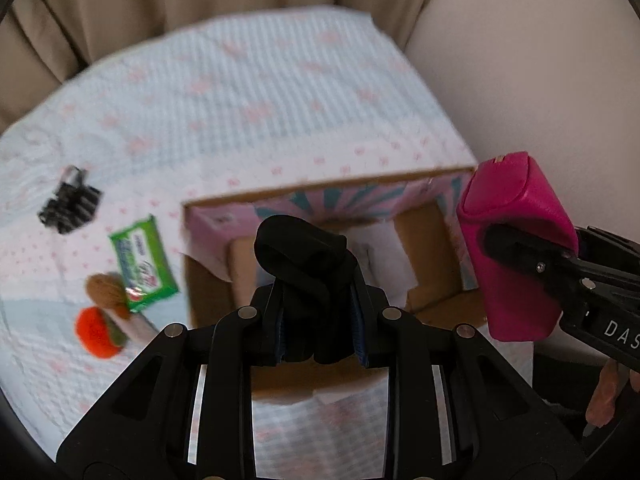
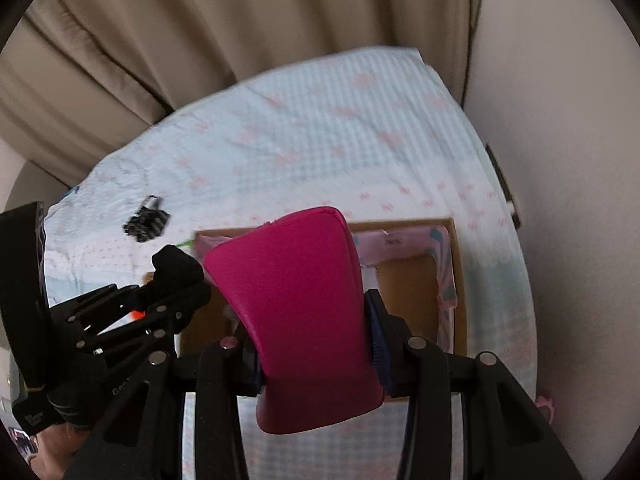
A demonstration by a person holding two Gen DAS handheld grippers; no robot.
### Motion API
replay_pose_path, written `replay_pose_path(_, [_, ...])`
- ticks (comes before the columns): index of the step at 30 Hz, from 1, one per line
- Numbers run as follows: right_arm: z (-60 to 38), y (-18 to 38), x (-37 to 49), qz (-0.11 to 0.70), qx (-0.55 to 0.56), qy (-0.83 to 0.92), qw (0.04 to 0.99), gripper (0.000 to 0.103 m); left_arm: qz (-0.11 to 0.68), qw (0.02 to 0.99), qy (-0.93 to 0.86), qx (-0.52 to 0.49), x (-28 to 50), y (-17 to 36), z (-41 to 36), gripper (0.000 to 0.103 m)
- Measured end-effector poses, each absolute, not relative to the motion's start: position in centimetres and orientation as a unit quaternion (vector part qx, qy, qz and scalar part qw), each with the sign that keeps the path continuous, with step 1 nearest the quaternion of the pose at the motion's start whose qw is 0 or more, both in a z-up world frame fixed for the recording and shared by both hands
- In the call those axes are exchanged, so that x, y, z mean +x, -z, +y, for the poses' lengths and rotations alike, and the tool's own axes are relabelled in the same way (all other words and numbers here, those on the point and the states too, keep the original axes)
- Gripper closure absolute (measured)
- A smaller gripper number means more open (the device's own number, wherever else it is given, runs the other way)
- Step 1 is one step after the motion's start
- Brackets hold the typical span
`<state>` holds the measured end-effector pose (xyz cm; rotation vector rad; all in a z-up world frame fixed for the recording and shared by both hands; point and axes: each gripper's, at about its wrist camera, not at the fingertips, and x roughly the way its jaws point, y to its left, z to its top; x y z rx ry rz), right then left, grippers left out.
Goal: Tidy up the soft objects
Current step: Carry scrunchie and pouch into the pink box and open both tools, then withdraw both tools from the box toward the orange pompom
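1. Now the left gripper (image 1: 320,300) has its fingers clamped on a black rolled cloth (image 1: 304,248), which sticks out past the fingertips.
2. Beyond these fingers lies an open cardboard box (image 1: 416,252) with pink paper on its inner walls; the black cloth is above its near edge.
3. The right gripper (image 2: 316,344) has its fingers clamped on the two sides of a pink pouch (image 2: 296,304), which reaches far past the fingertips and hangs over the same box.
4. To the left of the left fingers, on the bedcover (image 1: 248,92), lie a green packet (image 1: 144,264), a brown ball (image 1: 106,290), an orange ball (image 1: 96,332) and, farther off, a black-and-white thing (image 1: 70,202), blurred.
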<state>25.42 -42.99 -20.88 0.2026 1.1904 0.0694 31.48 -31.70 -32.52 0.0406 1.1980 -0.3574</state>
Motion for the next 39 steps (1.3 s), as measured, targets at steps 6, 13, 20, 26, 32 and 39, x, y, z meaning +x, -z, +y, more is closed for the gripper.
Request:
replay_pose_path(6, [-45.1,26.6,27.3,0.596,0.114,-0.017,0.795,0.065,0.607,0.776,0.166,0.037,33.3,38.1,-34.3,0.080])
replay_pose_path(13, [-46.3,30.0,28.4,0.617,0.123,-0.008,0.777,0.064,0.626,0.758,0.179,0.045,33.8,40.7,-36.0,0.080])
replay_pose_path(20, [-46.7,29.9,29.2,0.603,0.133,-0.015,0.786,0.000,0.618,0.763,0.177,0.068,33.9,39.8,-35.8,0.000])
replay_pose_path(26, [-46.0,29.3,29.3,0.589,0.128,-0.030,0.797,0.000,0.615,0.767,0.175,0.048,34.1,39.1,-35.1,0.000])
replay_pose_path(32, [-46.1,27.7,28.9,0.571,0.122,-0.024,0.811,0.000,0.602,0.777,0.178,0.046,33.8,37.2,-34.9,0.000])
replay_pose_path(39, [-45.2,23.8,27.9,0.549,0.107,-0.028,0.828,0.000,0.571,0.801,0.177,0.038,32.4,32.4,-33.4,0.000])
